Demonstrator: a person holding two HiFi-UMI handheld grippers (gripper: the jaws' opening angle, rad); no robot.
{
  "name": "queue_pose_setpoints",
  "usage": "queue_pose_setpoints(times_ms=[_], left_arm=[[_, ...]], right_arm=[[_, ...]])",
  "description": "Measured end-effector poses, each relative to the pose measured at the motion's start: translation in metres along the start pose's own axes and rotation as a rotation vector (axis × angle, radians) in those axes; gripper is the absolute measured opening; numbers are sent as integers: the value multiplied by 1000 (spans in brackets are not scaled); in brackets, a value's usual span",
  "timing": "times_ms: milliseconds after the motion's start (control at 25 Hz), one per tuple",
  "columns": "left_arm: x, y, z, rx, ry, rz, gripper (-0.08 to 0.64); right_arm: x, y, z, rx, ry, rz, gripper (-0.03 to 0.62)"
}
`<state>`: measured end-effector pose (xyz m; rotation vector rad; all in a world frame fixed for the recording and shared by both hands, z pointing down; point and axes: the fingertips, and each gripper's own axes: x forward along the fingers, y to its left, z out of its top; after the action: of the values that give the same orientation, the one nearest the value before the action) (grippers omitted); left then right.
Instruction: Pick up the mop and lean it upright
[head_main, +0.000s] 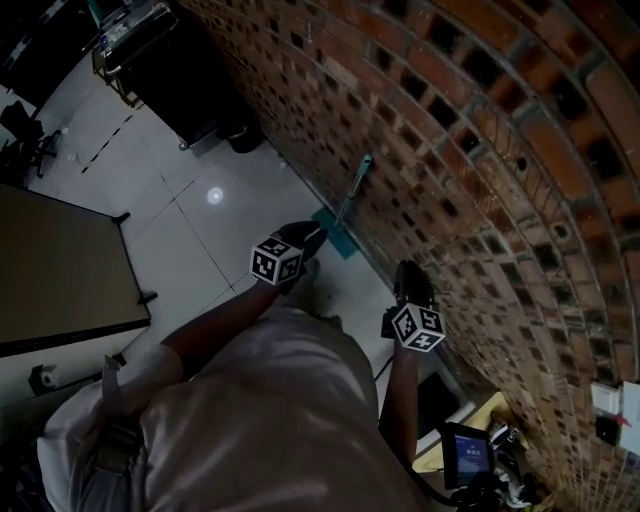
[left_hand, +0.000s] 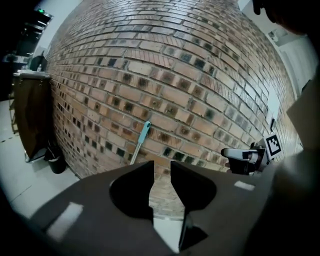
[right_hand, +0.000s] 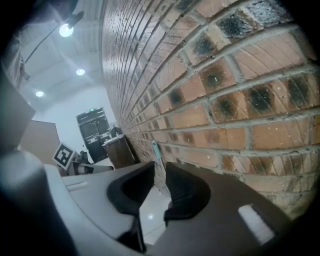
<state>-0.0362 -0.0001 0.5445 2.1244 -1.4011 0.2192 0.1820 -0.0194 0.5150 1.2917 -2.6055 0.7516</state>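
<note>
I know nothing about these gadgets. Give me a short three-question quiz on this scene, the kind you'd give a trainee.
1. True or false: the mop is lying flat.
2. What does the mop lean on? A) the brick wall B) a chair C) a person's leg
3. What is gripped between the jaws of the left gripper?

Key
1. False: it stands tilted, its top against the wall.
2. A.
3. Nothing: the jaws stand slightly apart with only the wall seen beyond them.
</note>
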Motion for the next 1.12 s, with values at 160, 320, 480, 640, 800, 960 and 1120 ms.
queue_pose_setpoints(times_ms=[160, 320, 480, 640, 800, 960, 1120], left_arm=[[-31, -31, -29, 16, -8, 30, 121], [-68, -38, -65, -13, 2, 96, 120], [-99, -37, -86, -36, 3, 150, 117], [-127, -29, -87, -58, -26, 175, 115], [-140, -16, -83, -63, -42, 153, 112], [-142, 11, -54, -57, -63, 126, 110], [-144, 31, -14, -4, -90, 106, 109]], right_arm=[[-27, -2, -20, -9, 13, 16, 69], [-44, 5, -34, -5, 4, 21, 69], [-55, 13, -48, -14, 27, 41, 69], [-59, 22, -40, -16, 14, 44, 69], [-60, 38, -24, -47, -14, 26, 69], [-43, 63, -5, -76, -13, 25, 69], [-35, 100, 16, -119, -14, 37, 69]])
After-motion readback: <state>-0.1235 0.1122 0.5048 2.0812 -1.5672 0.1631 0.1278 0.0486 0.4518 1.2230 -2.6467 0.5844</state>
